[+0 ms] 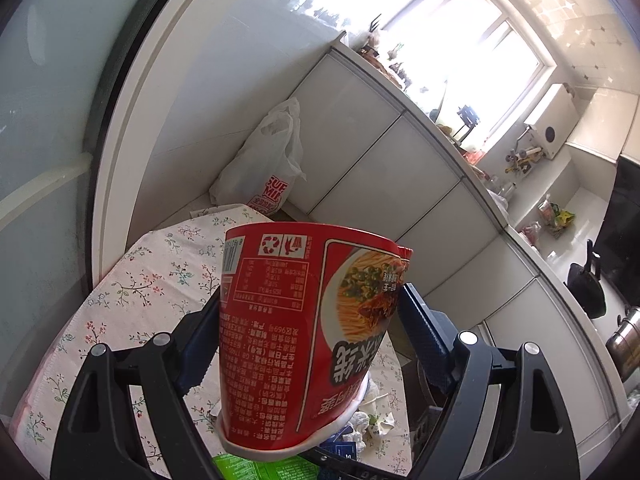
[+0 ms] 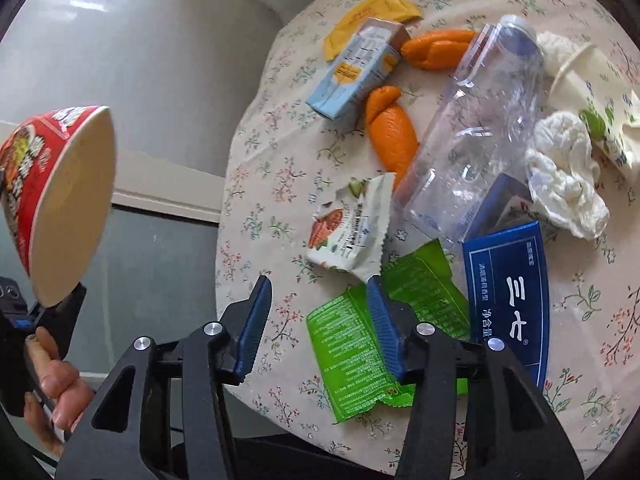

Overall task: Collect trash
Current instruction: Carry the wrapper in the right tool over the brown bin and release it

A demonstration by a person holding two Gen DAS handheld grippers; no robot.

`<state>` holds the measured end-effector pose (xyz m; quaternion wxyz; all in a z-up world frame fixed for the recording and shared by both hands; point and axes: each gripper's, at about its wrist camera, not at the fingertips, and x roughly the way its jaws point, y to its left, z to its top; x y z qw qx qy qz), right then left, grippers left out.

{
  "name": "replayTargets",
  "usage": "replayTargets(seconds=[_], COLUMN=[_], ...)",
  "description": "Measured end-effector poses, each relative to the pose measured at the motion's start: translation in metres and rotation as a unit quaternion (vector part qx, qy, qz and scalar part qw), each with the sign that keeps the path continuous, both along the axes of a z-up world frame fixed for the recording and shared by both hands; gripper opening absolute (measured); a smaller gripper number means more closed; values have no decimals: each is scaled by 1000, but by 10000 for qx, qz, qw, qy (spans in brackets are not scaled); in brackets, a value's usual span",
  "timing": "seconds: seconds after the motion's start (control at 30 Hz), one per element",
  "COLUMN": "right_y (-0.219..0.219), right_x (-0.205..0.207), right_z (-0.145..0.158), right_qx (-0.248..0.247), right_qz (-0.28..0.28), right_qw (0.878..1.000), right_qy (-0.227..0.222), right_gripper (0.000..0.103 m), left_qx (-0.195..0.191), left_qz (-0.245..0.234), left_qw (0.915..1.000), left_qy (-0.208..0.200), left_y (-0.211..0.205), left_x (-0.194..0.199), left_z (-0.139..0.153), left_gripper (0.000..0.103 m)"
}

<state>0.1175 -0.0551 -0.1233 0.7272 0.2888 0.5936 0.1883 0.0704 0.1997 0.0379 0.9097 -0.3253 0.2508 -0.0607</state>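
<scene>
My left gripper [image 1: 310, 296] is shut on a red instant-noodle cup [image 1: 304, 320], its blue fingers pressing both sides; the cup [image 2: 60, 200] is tilted, mouth toward the table. My right gripper [image 2: 318, 282] hangs open over the floral-cloth table [image 2: 256, 208] with nothing between its fingers. Its right fingertip is by the corner of a torn white snack wrapper [image 2: 352, 224] and above a green wrapper [image 2: 356, 360]. A blue box [image 2: 508, 288], a clear plastic bottle [image 2: 480, 128], a crumpled tissue [image 2: 560, 176], a light-blue carton [image 2: 356, 68], orange peels [image 2: 390, 140] and a yellow wrapper [image 2: 372, 12] also lie there.
A paper cup with a leaf print [image 2: 592, 92] lies at the table's far right. A person's hand [image 2: 52, 380] holds the left gripper beside the table's left edge. A white plastic bag [image 1: 268, 160] stands on the floor by white cabinets [image 1: 380, 168] beyond the table.
</scene>
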Motion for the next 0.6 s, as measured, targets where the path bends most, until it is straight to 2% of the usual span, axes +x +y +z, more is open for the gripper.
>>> replayTargets(seconds=[0.03,0.07,0.13,0.27,0.4,0.57,0.6], right_y=[-1,-2,1,7,7,5,5], right_x=[0,-1,0,9,18,27,30], right_z=[-8,-14,-21,-28,-49,-59,-61], right_qx=[-12,22,122,-117,-218,264,339], right_qz=[-106,-165,-188,-318,-496,-654,-675], right_qw=[9999,9997,9996,9994,9980,9973,9969], right_qy=[122,192,162,62,327,217,200], right_gripper=[47,40,38,39,48,48,45], left_qx=[5,11,13,-47,-72,-72,-59], left_qz=[-2,-5,2,31,41,-1,-1], left_qw=[10000,10000,10000,10000,10000,9999,9999], left_qy=[4,3,-1,26,52,92,104], left_y=[0,1,1,5,7,4,4], left_x=[0,1,0,1,2,4,5], left_z=[0,0,0,-1,-3,-5,-5], left_gripper=[81,81,81,81,81,81,81])
